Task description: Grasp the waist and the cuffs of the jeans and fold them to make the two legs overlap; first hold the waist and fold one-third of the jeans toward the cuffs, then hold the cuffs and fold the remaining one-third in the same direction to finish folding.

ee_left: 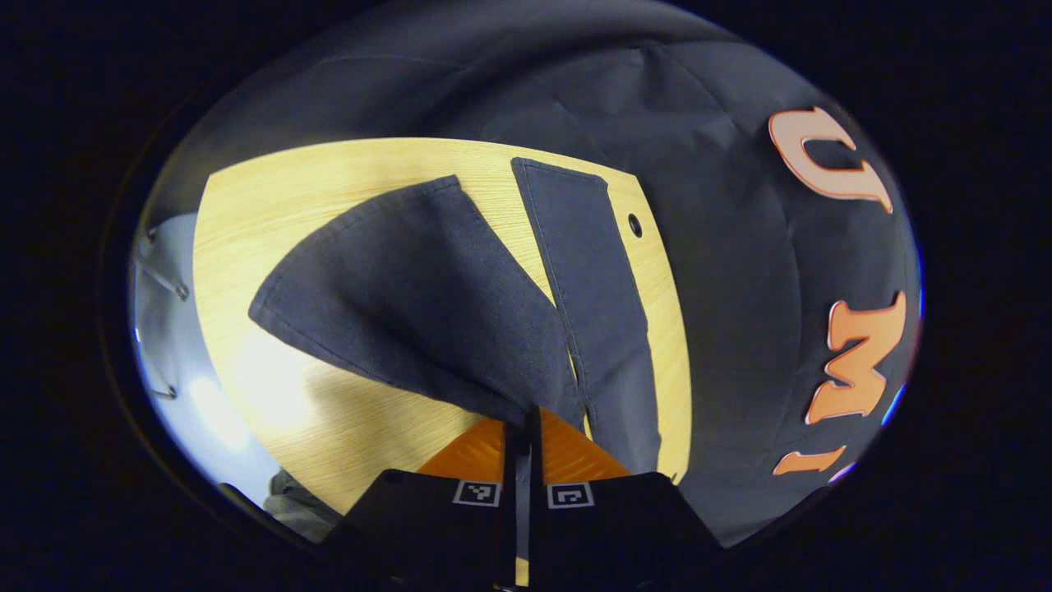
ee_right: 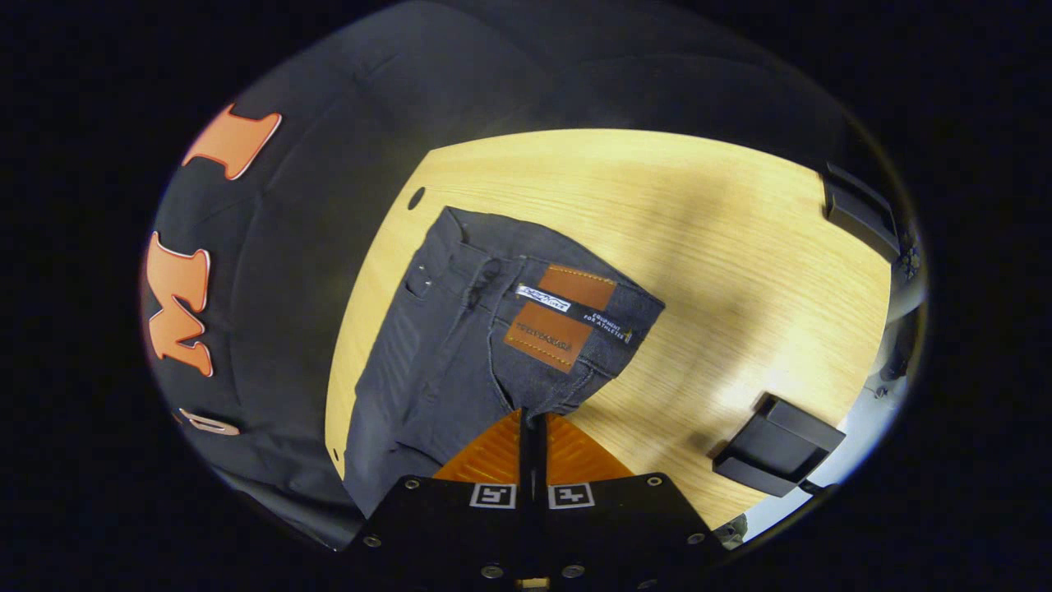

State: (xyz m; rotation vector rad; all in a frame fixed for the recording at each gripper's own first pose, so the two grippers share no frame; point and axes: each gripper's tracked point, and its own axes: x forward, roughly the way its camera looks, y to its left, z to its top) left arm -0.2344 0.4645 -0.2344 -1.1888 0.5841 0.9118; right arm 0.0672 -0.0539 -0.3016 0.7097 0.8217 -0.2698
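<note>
Lying across the wooden counter [ee_left: 246, 214], the dark jeans [ee_left: 427, 304] spread toward its far edge, one leg running beside the counter's right edge, near a small hole [ee_left: 634, 224]. The left hand-held gripper [ee_left: 526, 427] is clenched on a cuff where the fabric gathers between its fingers. The right hand-held gripper [ee_right: 532, 423] pinches the waist [ee_right: 567, 321], near the brown patch [ee_right: 559, 321]. A black block [ee_right: 777, 444] sits at the counter's right edge.

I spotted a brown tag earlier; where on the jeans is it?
In the right gripper view, the brown leather patch sits on the waistband of the jeans, just beyond the right gripper, over the wooden table.
</note>
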